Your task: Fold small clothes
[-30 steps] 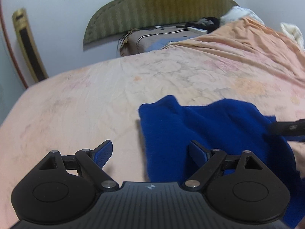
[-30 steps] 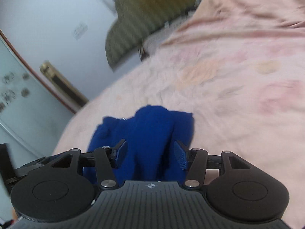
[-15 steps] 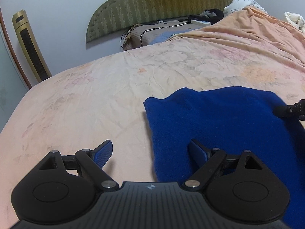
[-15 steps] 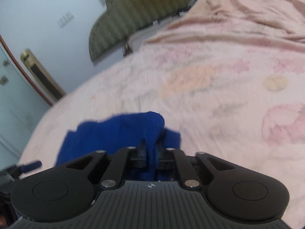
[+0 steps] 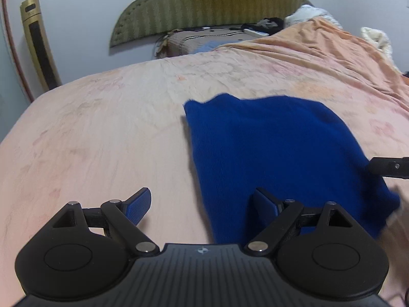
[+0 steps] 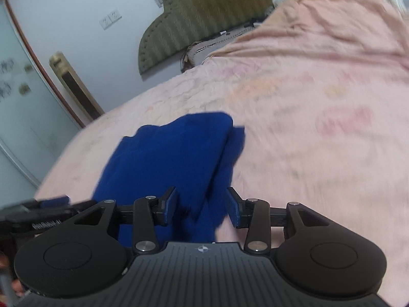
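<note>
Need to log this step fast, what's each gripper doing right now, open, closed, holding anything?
Left gripper: open, holding nothing; blue garment lies just ahead.
Right gripper: open, fingers either side of the garment's edge, not clamped.

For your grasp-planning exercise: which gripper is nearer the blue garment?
Right. The right gripper straddles the blue garment; the left gripper sits at its left edge, jaws mostly over the bedsheet.
</note>
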### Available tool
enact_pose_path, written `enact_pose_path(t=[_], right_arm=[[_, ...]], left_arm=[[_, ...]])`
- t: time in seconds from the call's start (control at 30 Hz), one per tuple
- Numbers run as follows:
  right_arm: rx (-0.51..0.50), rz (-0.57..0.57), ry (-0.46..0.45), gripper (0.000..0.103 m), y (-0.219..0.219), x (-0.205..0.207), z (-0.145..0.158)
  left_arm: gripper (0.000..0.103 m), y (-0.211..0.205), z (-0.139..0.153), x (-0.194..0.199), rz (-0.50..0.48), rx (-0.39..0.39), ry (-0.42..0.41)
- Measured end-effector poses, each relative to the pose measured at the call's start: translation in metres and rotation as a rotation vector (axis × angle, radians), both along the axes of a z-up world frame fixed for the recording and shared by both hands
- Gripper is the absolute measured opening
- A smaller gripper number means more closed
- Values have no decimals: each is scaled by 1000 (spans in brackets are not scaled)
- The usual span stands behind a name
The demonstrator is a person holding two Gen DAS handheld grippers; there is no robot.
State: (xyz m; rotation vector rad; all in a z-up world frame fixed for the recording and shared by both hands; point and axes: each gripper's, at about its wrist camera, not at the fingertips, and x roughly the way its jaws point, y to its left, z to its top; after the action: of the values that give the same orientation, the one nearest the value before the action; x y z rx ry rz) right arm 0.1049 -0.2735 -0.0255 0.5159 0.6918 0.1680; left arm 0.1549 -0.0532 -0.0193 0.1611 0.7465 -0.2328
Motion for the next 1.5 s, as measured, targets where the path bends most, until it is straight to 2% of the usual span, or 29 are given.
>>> enact_pose_path(t=[0.13,0.2,0.27,0.37,0.5,0.6,0.73,0.8,0.87,0.97,1.07,1.17,1.27,1.33,1.37,1.4,1.5], right_arm=[[-30,19,48,52,2,-17,-9],[-4,20,62,43,4,-20,-12],[21,22,65,15,6,-22,-12],[28,7,52,8,8,-23,-6],[174,-17,21,7,-3,-24,1],[249,-13,1,7,-8,-28,6],[251,-19,5,6,-11,-34,7],[214,-30,25,6,-10,-35,3],[167,-31,64,6,-7,-35,-7],[10,26,110,8,10,-35,-15],[-65,9,75,20,15,-39,-6],[-126,-35,4,21,17,-37,11],[-157,6,-43,21,30,-27,22],[-142,59,-53,21,40,-20,20],[-148,76,-45,27,45,-16,17],[-169,79,-22,26,48,-11,10],[-189,22,43,26,45,-3,-3]], left_arm=[[88,12,-4,-29,-90,-11,-8],[88,17,-6,-44,-140,-20,-7],[88,18,-8,-55,-187,-16,-9],[88,12,-13,-71,-264,28,-27],[88,-6,-23,-88,-333,134,-87],[88,-12,-26,-89,-274,194,-152],[88,4,-24,-76,-155,166,-146],[89,16,-26,-71,-107,160,-134],[89,27,-29,-67,-102,127,-85],[88,36,-31,-68,-111,100,-42],[88,40,-20,-76,-143,75,-58],[88,41,-4,-76,-154,-1,-70],[88,33,4,-63,-127,-45,-62],[88,23,2,-52,-93,-20,-41],[88,18,-2,-48,-77,-5,-33],[88,14,-5,-44,-64,11,-19],[88,9,-15,-36,-42,37,31]])
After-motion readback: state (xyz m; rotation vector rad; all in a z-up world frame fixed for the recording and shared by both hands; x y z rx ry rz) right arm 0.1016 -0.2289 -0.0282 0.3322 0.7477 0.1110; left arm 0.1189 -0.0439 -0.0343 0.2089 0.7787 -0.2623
